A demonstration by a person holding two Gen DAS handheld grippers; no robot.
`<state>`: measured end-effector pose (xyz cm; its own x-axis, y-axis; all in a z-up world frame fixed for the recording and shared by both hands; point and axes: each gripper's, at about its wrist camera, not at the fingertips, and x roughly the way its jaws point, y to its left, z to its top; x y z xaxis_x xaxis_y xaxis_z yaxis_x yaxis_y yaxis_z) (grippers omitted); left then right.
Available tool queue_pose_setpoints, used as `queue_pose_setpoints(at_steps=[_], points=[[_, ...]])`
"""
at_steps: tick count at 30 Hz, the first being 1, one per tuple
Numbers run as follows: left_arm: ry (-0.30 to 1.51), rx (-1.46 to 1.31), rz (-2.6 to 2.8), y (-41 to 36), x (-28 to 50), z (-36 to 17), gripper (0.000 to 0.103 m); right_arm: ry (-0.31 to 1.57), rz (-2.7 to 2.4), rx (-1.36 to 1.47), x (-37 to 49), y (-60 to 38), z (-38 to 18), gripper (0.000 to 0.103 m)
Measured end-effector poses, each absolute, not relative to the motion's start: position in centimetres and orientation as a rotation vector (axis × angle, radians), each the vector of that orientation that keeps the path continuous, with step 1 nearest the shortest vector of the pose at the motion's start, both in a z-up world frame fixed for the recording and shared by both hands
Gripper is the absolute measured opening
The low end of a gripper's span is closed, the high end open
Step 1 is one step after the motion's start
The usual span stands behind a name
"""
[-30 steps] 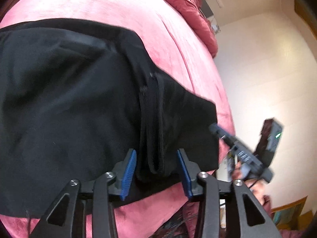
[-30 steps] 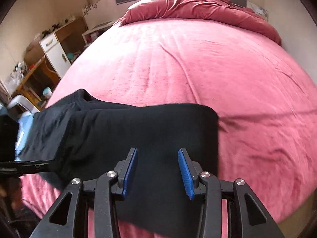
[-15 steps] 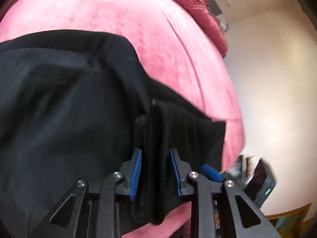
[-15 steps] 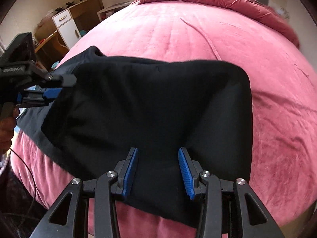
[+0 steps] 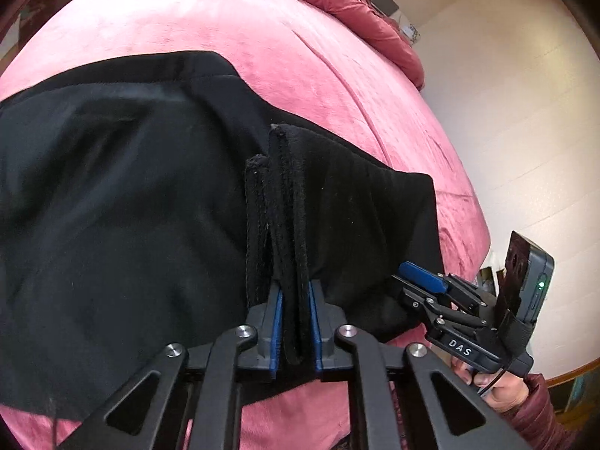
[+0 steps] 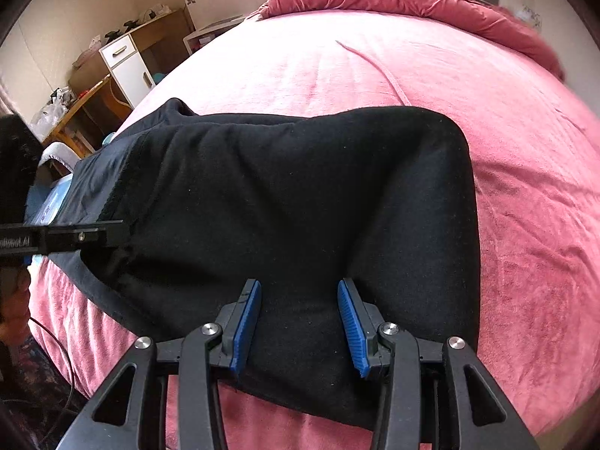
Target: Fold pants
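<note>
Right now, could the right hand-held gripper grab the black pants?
Probably yes. The right hand-held gripper is open just over the black pants, nothing between; the left hand-held gripper already pinches their bunched edge.

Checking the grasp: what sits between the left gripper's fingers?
A bunched edge of the black pants, clamped in the left gripper, seen in the left wrist view.

Bare bed (image 6: pixel 375 67) at my 12 to 3 o'clock; cabinet (image 6: pixel 127 63) (off-bed) at 10.

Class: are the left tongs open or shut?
Shut: the left tongs clamp a bunched edge of the black pants between blue pads.
</note>
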<state>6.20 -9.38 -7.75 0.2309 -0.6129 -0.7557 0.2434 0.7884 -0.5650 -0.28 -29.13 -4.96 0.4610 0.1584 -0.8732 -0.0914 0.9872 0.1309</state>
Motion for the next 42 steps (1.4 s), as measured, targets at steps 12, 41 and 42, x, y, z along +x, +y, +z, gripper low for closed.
queue_pose_setpoints(at_steps=[12, 41, 42], points=[[1.236, -0.405, -0.566, -7.8, 5.3, -9.9, 0.014, 1.109, 0.129, 0.065, 1.1, -27.8, -5.0, 0.048], [1.040, -0.286, -0.150, 4.5, -0.1, -3.6, 0.030, 1.081, 0.249, -0.008, 5.3, -16.9, -5.9, 0.055], [1.046, -0.297, -0.152, 4.7, -0.1, -3.7, 0.030, 1.077, 0.248, -0.006, 5.3, -16.9, -6.0, 0.055]])
